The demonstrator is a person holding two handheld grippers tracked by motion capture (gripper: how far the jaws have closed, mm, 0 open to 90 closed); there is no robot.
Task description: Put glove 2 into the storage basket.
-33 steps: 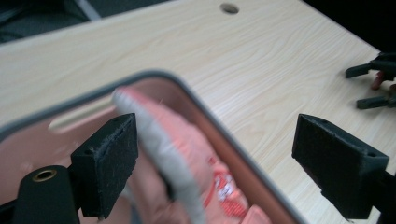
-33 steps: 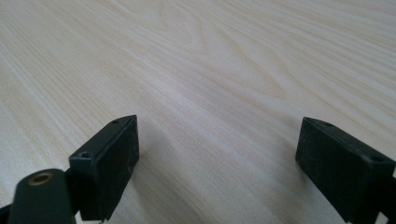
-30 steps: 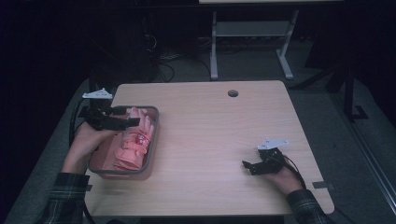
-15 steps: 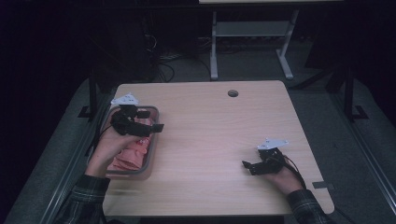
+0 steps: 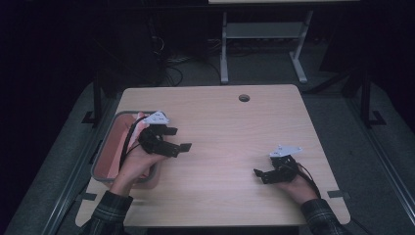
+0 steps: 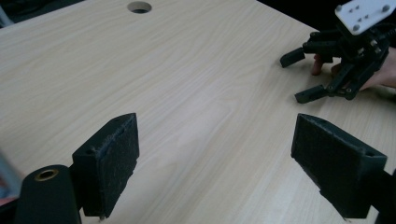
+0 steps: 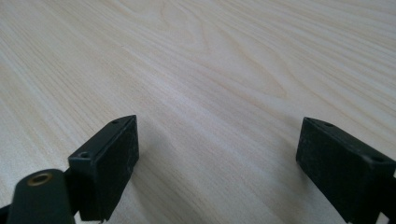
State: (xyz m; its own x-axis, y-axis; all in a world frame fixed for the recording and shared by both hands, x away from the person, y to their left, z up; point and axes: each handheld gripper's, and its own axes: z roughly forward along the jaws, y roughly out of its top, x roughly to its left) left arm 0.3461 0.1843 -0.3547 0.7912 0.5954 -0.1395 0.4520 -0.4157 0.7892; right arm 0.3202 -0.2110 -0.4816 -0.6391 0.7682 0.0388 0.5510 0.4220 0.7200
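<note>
Pink, soft-looking contents in a grey rectangular tray point(image 5: 105, 147) at the counter's left edge are the work in hand; what they are cannot be made out, and the left forearm covers the tray's near end. Left gripper point(image 5: 177, 139) sits just right of the tray's right rim, fingers point(image 6: 108, 161) spread wide with nothing between them, pointing away from the tray toward the middle of the light wood counter point(image 5: 230, 127). So the tray lies behind and to the left of those fingers; its long axis runs near to far along the counter edge. Right gripper point(image 5: 262, 175) rests low over the counter's right part, well apart from the tray, fingers point(image 7: 105, 161) likewise spread and empty. Judgement: left hand is much the nearer; it would need to turn back to reach in.
</note>
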